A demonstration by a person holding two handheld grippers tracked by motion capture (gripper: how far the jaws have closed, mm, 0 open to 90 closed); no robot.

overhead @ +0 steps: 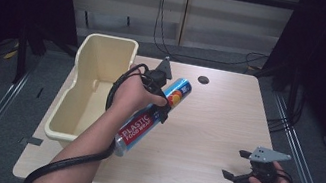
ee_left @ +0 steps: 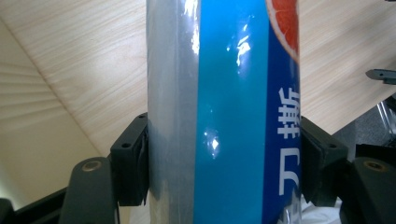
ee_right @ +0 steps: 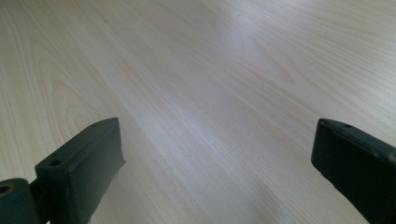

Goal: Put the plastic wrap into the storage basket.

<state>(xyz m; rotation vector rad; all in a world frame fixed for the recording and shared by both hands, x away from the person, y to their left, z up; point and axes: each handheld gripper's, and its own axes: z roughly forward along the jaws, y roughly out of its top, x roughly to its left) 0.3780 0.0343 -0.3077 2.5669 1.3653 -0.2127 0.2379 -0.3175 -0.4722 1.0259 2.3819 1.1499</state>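
The left tool (overhead: 164,106) grips a blue roll of plastic food wrap (overhead: 151,118) around its middle, both jaws pressed against its sides, and holds it slanted above the left part of the wooden counter (overhead: 205,129), just right of the cream plastic bin (overhead: 101,55). The right tool (overhead: 234,166) sits low at the near right corner, jaws spread wide with nothing between them.
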